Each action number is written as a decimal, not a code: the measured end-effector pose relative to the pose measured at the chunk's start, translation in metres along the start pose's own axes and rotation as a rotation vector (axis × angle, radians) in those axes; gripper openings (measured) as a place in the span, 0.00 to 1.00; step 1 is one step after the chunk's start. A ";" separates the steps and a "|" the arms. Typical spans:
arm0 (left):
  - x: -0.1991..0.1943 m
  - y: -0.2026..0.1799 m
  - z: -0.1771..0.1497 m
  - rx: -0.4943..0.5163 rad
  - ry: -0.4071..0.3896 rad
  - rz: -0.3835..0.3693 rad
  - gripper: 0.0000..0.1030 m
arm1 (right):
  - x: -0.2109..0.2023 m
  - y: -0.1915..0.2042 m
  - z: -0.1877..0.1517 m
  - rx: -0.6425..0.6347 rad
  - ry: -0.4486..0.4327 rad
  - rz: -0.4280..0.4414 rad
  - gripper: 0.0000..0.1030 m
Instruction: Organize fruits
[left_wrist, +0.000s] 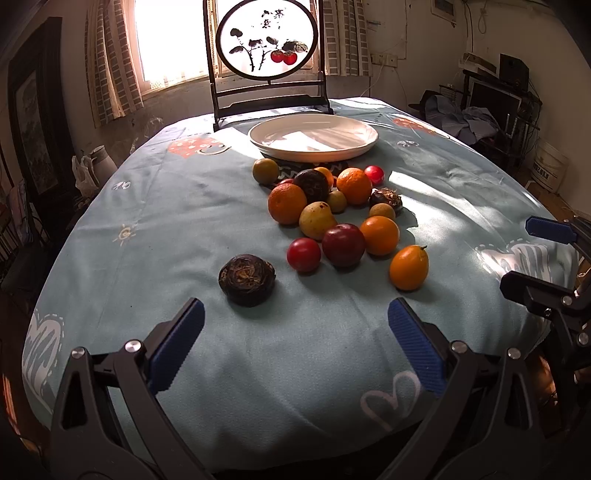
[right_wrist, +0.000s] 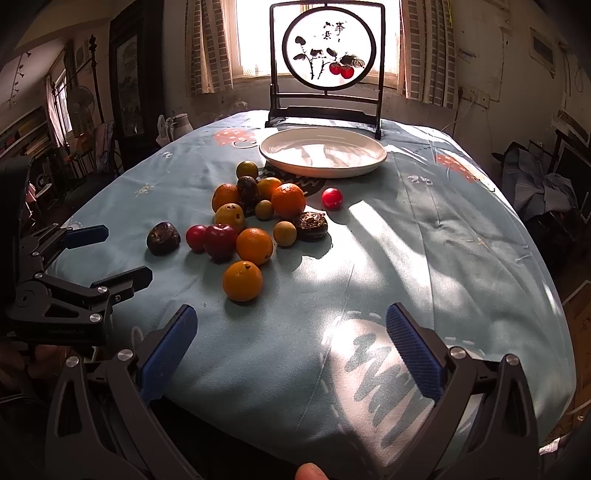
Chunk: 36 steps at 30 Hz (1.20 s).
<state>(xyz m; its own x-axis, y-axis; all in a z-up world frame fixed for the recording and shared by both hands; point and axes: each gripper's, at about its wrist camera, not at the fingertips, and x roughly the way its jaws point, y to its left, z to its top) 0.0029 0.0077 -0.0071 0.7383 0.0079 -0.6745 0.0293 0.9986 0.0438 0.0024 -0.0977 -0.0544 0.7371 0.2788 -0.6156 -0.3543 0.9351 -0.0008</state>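
Both the left tongs (left_wrist: 295, 347) and the right tongs (right_wrist: 291, 347) hang wide open and empty over the near edge of the table (left_wrist: 229, 373). The fruits (left_wrist: 332, 218) lie heaped mid-table, just short of the white plate (left_wrist: 314, 137). Behind it the round painted screen (left_wrist: 264, 38) carries brushed Chinese characters, too small to read.
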 end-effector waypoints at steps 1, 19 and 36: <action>0.000 0.000 0.000 0.000 0.000 0.000 0.98 | 0.000 0.000 0.000 0.000 0.000 0.000 0.99; 0.001 0.002 -0.002 0.000 0.005 0.001 0.98 | -0.001 0.002 0.000 -0.005 -0.008 -0.002 0.99; 0.008 0.017 -0.006 -0.004 0.010 0.026 0.98 | 0.009 0.006 -0.001 -0.003 -0.004 0.040 0.99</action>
<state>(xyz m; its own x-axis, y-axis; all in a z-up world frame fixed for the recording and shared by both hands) 0.0048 0.0247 -0.0160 0.7322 0.0344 -0.6802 0.0078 0.9982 0.0589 0.0063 -0.0901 -0.0610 0.7244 0.3171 -0.6121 -0.3855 0.9224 0.0216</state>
